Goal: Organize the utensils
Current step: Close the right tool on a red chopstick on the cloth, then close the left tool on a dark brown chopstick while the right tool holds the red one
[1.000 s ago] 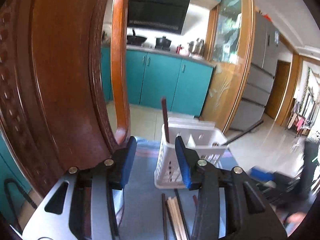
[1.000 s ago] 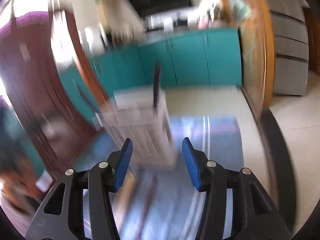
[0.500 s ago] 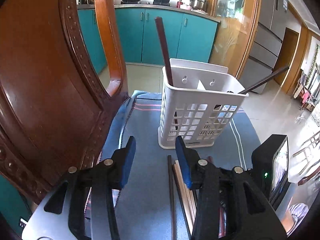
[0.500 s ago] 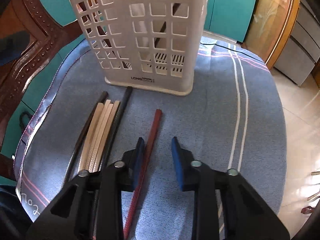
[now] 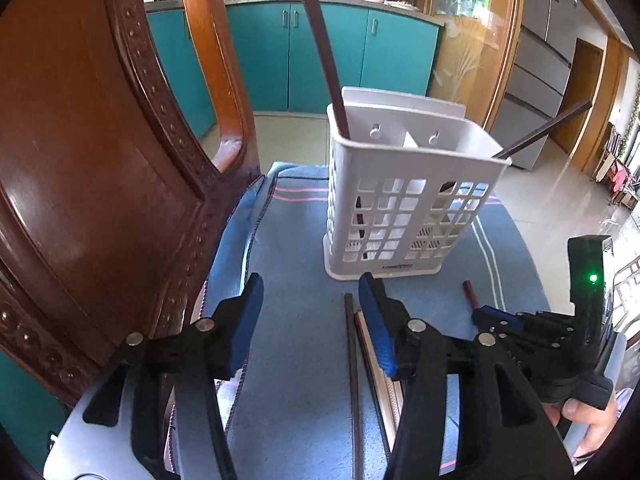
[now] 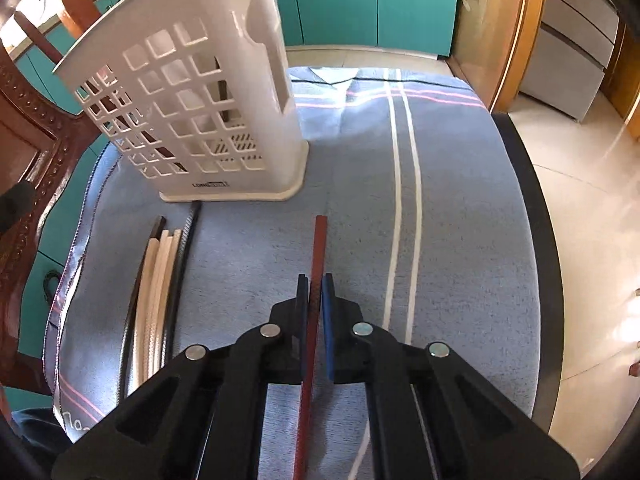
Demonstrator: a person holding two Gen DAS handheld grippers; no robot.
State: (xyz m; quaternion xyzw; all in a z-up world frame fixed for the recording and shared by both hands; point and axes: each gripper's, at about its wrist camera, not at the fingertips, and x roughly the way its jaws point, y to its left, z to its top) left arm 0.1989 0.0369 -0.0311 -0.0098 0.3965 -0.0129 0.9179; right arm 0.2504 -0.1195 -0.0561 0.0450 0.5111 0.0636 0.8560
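Up front in the left wrist view: left gripper (image 5: 310, 308) with blue pads spread wide, holding nothing, low over a blue striped cloth (image 5: 288, 360). Just beyond the fingertips, a white slotted utensil basket (image 5: 400, 216) upright on the cloth. Inside the basket, one dark red-brown chopstick (image 5: 326, 68) leaning at its left corner, a second dark chopstick (image 5: 548, 130) slanting out over its right rim. On the near side of the basket, a black chopstick (image 5: 351, 360) flat on the cloth beside pale ones, partly hidden by the right finger. Right of the basket, right gripper (image 5: 486, 314) low over the cloth, pinching a red chopstick (image 5: 469, 295). Left of the basket, a carved wooden chair back (image 5: 80, 160).

Next, the right wrist view: right gripper (image 6: 315, 288) with fingers pressed against the red chopstick (image 6: 319, 248), tip aimed toward the near right corner of the basket (image 6: 192, 92), short of touching it. Near and left of the basket, a bundle of pale chopsticks (image 6: 158, 280) between two dark ones, flat on the cloth (image 6: 440, 220), one dark tip touching the basket base.
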